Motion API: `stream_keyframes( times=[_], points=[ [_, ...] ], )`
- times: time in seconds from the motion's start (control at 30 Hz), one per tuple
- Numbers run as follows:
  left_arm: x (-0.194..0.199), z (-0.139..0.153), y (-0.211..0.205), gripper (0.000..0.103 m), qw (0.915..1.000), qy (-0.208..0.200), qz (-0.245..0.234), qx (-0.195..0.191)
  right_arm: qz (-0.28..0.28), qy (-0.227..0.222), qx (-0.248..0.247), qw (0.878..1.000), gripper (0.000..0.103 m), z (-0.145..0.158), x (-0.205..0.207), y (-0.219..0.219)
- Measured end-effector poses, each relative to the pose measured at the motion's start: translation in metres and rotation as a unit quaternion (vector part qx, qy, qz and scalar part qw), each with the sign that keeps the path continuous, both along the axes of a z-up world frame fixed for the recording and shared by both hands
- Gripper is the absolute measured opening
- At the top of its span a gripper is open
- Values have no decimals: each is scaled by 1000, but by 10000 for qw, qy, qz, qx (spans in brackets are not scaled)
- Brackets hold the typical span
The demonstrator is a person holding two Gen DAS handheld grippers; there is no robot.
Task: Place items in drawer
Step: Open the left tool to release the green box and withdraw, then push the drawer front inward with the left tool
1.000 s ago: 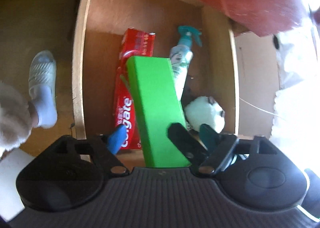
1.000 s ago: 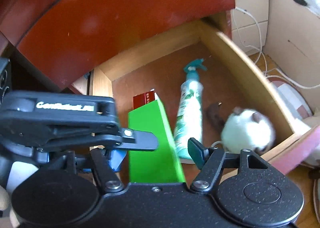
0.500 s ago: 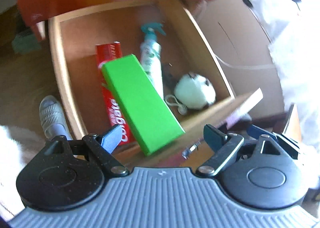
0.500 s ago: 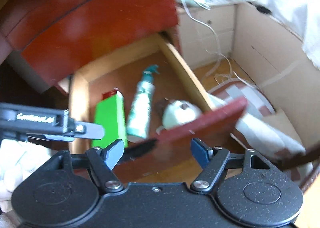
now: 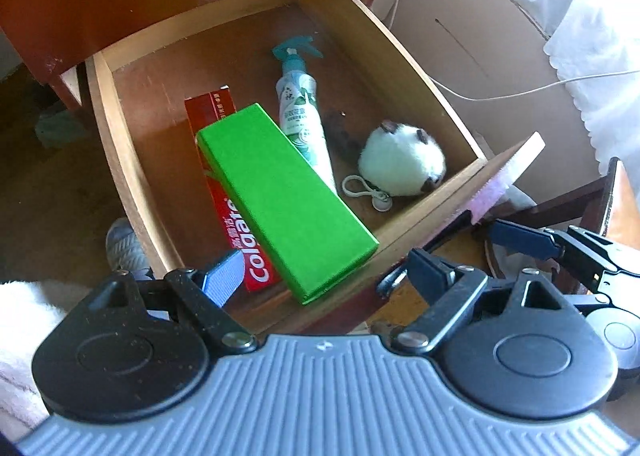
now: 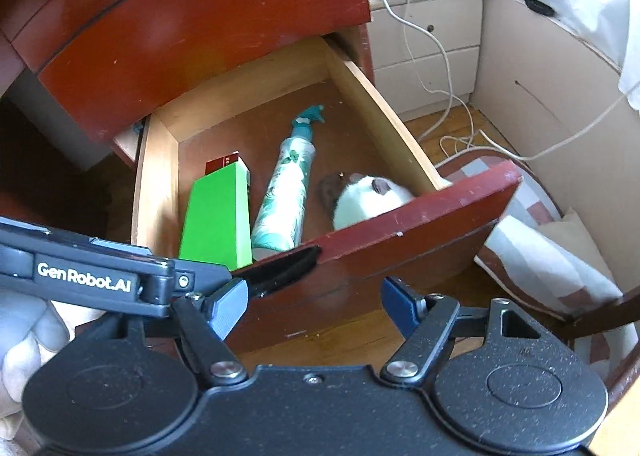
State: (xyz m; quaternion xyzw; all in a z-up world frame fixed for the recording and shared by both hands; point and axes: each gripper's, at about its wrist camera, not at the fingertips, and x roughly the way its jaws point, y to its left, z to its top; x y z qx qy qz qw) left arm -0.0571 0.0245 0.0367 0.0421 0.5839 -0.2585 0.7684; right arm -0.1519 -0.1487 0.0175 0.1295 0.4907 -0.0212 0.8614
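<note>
The wooden drawer (image 5: 132, 192) stands pulled out under a red-brown cabinet. Inside lie a green box (image 5: 280, 196) slanted over a red Colgate toothpaste box (image 5: 236, 232), a teal-capped spray bottle (image 5: 302, 116) and a white plush toy (image 5: 400, 160) with a key loop. My left gripper (image 5: 324, 276) hovers open above the drawer's near edge, holding nothing. My right gripper (image 6: 316, 304) is open and empty, just outside the red drawer front (image 6: 420, 224). From the right wrist view I see the green box (image 6: 218, 212), the spray bottle (image 6: 286, 192) and the plush toy (image 6: 368, 200) half hidden behind the drawer front.
The cabinet's upper front (image 6: 192, 28) overhangs the back of the drawer. A cardboard box (image 5: 480, 36) and white cables (image 6: 440, 56) are to the right, with a striped cushion (image 6: 540, 256) below them. A slippered foot (image 5: 124, 244) stands left of the drawer.
Both grippers have drawn back from inside the drawer to its front. The green box, earlier between the left fingers, now lies free on the toothpaste box. The left gripper has rolled.
</note>
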Motion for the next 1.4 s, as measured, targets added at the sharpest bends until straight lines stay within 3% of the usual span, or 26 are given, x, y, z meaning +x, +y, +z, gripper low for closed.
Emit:
stream_keyframes(
  times=[0.13,0.27,0.57,0.73,0.87,1.0,1.1,1.4],
  points=[
    [0,0,1,89,10000,5,16,51,248,-44,-122,9996,79,-2,4,4],
    [-1,4,3,89,9998,-127,35,139,757,-97,-611,9952,80,-3,13,7],
    [-8,7,9,90,9982,-403,-12,435,632,-115,-420,9970,80,-7,30,-7],
    [-26,7,-2,90,9943,-691,-314,745,619,-135,-431,9971,80,-4,45,-11],
    [-30,-3,-5,90,9923,-721,-260,974,631,-158,-557,9963,80,-1,60,-9],
    [-27,-11,2,91,9894,-813,143,1191,609,-196,-725,9953,80,-1,71,-2],
    [-29,-13,5,91,9904,-762,358,1099,613,-281,-938,9933,80,0,77,7],
    [-44,-12,-3,89,9836,-1181,490,1269,646,-408,-1275,9889,80,2,90,30]
  ],
)
